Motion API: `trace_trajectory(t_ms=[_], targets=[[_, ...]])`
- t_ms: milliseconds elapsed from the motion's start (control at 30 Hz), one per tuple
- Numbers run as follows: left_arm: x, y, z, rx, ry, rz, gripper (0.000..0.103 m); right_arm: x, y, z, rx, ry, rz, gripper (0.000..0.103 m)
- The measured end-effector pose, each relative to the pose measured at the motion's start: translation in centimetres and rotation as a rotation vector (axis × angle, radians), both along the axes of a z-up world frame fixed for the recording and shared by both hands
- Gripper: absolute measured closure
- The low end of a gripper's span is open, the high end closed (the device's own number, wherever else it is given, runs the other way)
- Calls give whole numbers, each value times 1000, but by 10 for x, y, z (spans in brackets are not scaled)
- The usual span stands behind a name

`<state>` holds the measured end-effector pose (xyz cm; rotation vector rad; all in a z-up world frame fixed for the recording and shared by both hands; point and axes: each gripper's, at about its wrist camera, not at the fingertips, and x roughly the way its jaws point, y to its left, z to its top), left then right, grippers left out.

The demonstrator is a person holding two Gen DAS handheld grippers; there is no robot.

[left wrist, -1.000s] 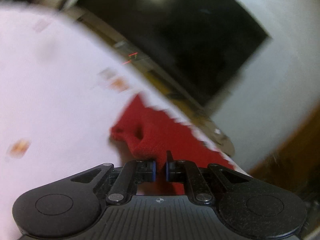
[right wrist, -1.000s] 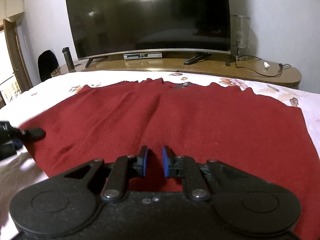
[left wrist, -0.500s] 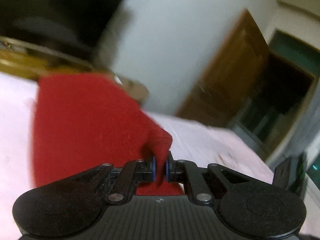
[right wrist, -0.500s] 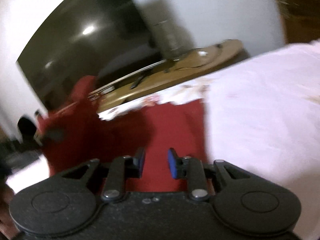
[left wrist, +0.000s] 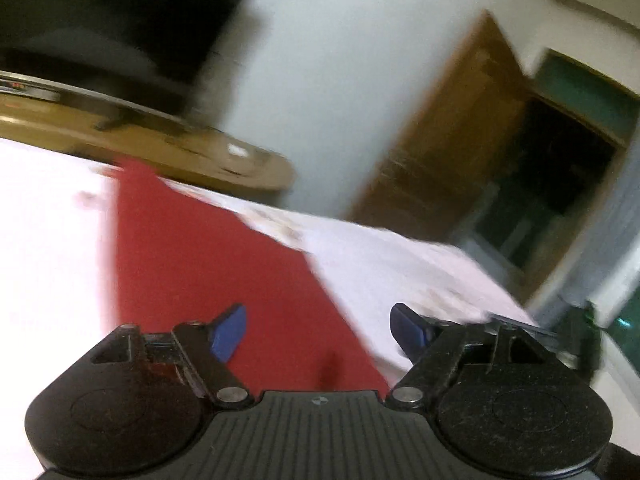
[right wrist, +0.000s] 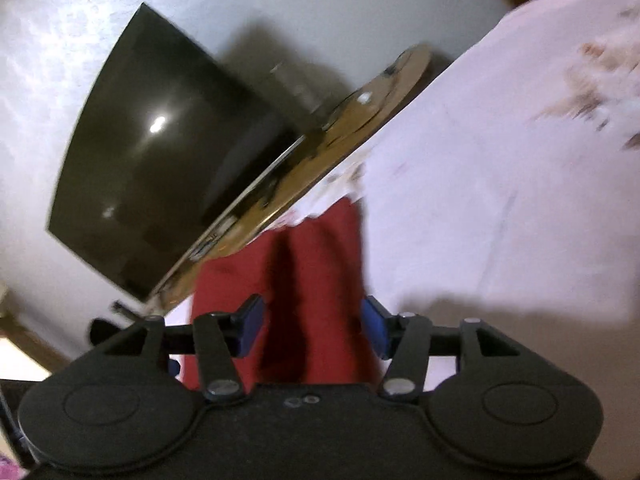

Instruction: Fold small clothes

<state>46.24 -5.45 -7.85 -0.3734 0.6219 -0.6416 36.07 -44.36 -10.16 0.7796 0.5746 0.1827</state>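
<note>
A dark red knitted garment (left wrist: 208,264) lies on the white floral bedspread (left wrist: 48,240), folded into a long narrow strip that runs away from me. My left gripper (left wrist: 318,330) is open just above its near end, holding nothing. In the right wrist view the same red garment (right wrist: 316,280) runs between the fingers of my right gripper (right wrist: 312,328), which is open and tilted. A dark crease runs along the cloth. Both views are blurred by motion.
A large black television (right wrist: 160,152) stands on a low wooden cabinet (right wrist: 320,148) beyond the bed's far edge. A wooden door (left wrist: 452,140) and a dark doorway (left wrist: 560,184) are to the right. White bedspread (right wrist: 500,180) spreads to the right of the garment.
My left gripper, shut on a corner of the red garment, carried it across and has opened, letting it go. My right gripper has opened wider and rolled to the right. The garment is now narrower.
</note>
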Motion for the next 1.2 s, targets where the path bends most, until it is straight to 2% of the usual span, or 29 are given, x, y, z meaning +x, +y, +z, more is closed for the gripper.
trace_trajectory(t_ms=[33, 100, 167, 300, 367, 533, 733, 833, 900, 1000, 1100, 1200], targets=[[7, 13, -4, 29, 20, 63, 26, 6, 4, -1, 19, 2, 25, 49], [18, 37, -14, 14, 68, 142, 26, 21, 14, -3, 46, 18, 80, 49], [32, 51, -25, 3, 125, 177, 26, 36, 24, -8, 63, 40, 143, 45], [43, 55, -47, 51, 210, 212, 26, 64, 36, -23, 87, 97, 211, 42], [45, 58, -56, 61, 222, 215, 26, 74, 41, -32, 142, 112, 247, 42], [51, 58, -55, 59, 203, 225, 26, 97, 48, -39, 201, 131, 286, 42], [49, 66, -61, 63, 205, 244, 26, 115, 45, -32, 301, 98, 350, 45], [51, 70, -62, 55, 201, 258, 26, 126, 53, -33, 209, 166, 330, 56], [53, 73, -62, 62, 203, 270, 26, 130, 57, -32, 200, 166, 324, 53], [60, 74, -67, 84, 232, 283, 26, 134, 67, -29, 174, 170, 355, 57], [64, 70, -64, 111, 230, 277, 26, 134, 78, -26, 95, 176, 407, 87], [62, 64, -51, 124, 177, 273, 26, 120, 87, -6, -38, 89, 404, 89]])
